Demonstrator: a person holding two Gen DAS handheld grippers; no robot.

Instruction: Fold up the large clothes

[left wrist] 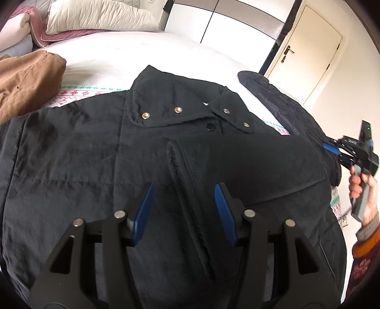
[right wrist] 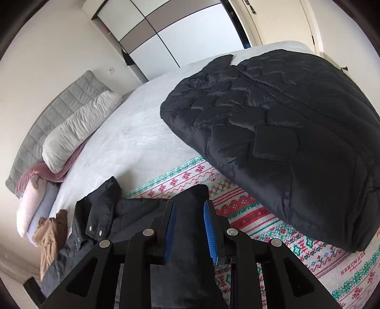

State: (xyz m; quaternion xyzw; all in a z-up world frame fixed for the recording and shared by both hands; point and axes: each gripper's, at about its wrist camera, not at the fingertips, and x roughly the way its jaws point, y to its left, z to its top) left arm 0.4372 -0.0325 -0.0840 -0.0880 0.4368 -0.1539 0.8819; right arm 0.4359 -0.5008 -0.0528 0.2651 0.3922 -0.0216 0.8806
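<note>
A black snap-button jacket lies spread on the bed, collar away from me, one sleeve folded across its front. My left gripper hovers open just above the sleeve's cuff edge, holding nothing. My right gripper is shut on a thick fold of the jacket's black fabric at the jacket's right side; it also shows at the right edge of the left wrist view. The collar with its snaps shows in the right wrist view.
A black quilted puffer jacket lies on the bed to the right. A patterned blanket lies under the clothes. Brown garment at left. Pillows at the headboard. Wardrobe and door behind.
</note>
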